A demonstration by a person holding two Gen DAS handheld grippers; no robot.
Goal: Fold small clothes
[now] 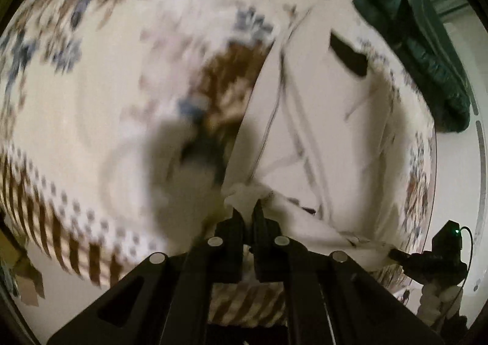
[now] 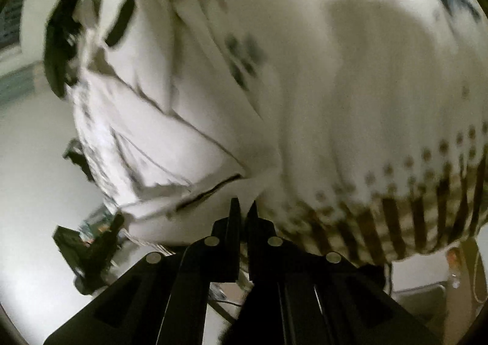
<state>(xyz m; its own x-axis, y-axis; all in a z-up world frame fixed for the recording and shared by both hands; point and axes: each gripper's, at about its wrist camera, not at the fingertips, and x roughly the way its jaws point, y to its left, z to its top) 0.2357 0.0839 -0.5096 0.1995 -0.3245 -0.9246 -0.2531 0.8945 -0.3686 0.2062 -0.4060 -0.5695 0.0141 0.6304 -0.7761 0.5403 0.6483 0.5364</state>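
Note:
A white garment (image 1: 320, 119) with thin dark seam lines lies on a patterned tablecloth (image 1: 76, 94). My left gripper (image 1: 247, 207) is shut on a bunched corner of the white garment. In the right wrist view the same garment (image 2: 158, 119) spreads to the left. My right gripper (image 2: 244, 206) is shut, its tips pinching the garment's edge beside a dark-trimmed hem (image 2: 210, 189). In the left wrist view the right gripper (image 1: 427, 259) shows at the lower right, holding the garment's other corner. Both views are motion-blurred.
The round table's cloth has blue and brown flowers (image 1: 231, 70) and a brown striped border (image 2: 396, 223). A dark green garment (image 1: 421, 39) lies at the table's far right. A small black piece (image 1: 347, 55) lies on the cloth. The left gripper (image 2: 88, 247) shows at the lower left.

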